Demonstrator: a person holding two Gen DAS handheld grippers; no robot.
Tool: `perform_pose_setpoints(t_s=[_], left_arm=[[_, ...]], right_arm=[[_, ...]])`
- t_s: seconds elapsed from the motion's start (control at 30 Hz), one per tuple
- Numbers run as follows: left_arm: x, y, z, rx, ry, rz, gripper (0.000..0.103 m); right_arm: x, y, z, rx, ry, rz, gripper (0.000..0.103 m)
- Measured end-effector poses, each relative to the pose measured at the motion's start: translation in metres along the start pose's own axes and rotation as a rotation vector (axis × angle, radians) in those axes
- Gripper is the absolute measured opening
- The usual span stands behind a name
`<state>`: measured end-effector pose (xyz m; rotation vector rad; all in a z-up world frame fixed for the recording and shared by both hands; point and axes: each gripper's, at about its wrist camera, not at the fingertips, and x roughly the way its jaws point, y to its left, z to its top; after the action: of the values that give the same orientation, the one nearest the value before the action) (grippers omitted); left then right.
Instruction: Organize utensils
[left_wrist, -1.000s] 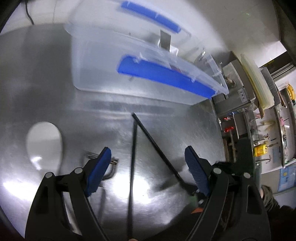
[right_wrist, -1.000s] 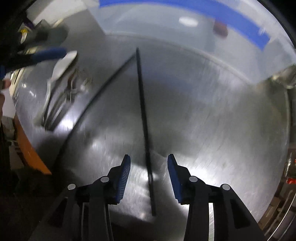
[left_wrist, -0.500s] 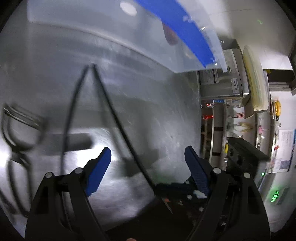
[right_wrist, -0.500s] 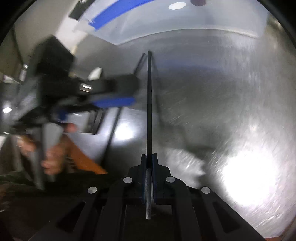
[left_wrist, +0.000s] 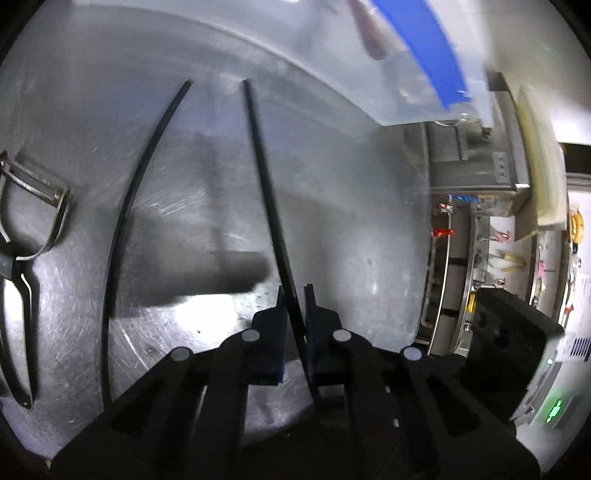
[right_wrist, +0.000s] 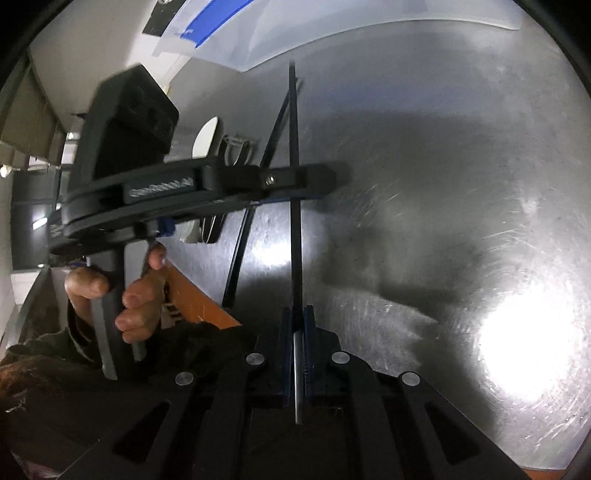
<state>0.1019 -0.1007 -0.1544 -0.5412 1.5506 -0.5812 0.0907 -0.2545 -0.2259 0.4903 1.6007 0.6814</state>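
Since 0.5 s ago: left gripper (left_wrist: 294, 295) has clamped onto chopstick (left_wrist: 264, 184) | right gripper (right_wrist: 298, 314) pinches same stick's butt, likely a handover | second chopstick (left_wrist: 127, 206) on table (left_wrist: 369, 221), 10 o'clock | bin (left_wrist: 369, 85) at 1 o'clock.

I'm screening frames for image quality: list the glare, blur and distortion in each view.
Left wrist view: fisheye bends the loose chopstick into an arc; glare on the steel table; the clear bin is smeared. Right wrist view: blown-out glare at lower right; left gripper slightly motion-blurred; held chopstick sharp.
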Motion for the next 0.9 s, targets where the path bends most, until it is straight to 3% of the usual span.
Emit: perform_pose_setpoints(t_s=[0.2, 0.33, 0.47, 0.57, 0.7, 0.8, 0.9], left_arm=[[-0.046, -0.033, 0.0, 0.115, -0.067, -0.045, 0.005], [-0.099, -0.076, 0.021, 0.252, -0.171, -0.079, 0.005], [-0.155, -0.127, 0.074, 0.38, -0.341, -0.063, 0.005], [-0.172, -0.152, 0.127, 0.405, -0.383, -0.062, 0.005], [-0.155, -0.17, 0.206, 0.393, -0.314, -0.106, 0.005], [-0.127, -0.156, 0.249, 0.36, -0.229, -0.114, 0.005], [-0.079, -0.132, 0.29, 0.299, -0.13, -0.075, 0.006]], right_arm=[[-0.018, 0.033, 0.002, -0.107, -0.032, -0.001, 0.007], [-0.055, 0.06, 0.019, -0.2, -0.148, -0.022, 0.007], [-0.107, 0.085, 0.061, -0.295, -0.295, -0.097, 0.007], [-0.138, 0.095, 0.1, -0.326, -0.368, -0.152, 0.001], [-0.159, 0.087, 0.173, -0.281, -0.398, -0.222, 0.001], [-0.15, 0.06, 0.224, -0.209, -0.353, -0.232, 0.001], [-0.137, 0.028, 0.256, -0.144, -0.311, -0.231, 0.001]])
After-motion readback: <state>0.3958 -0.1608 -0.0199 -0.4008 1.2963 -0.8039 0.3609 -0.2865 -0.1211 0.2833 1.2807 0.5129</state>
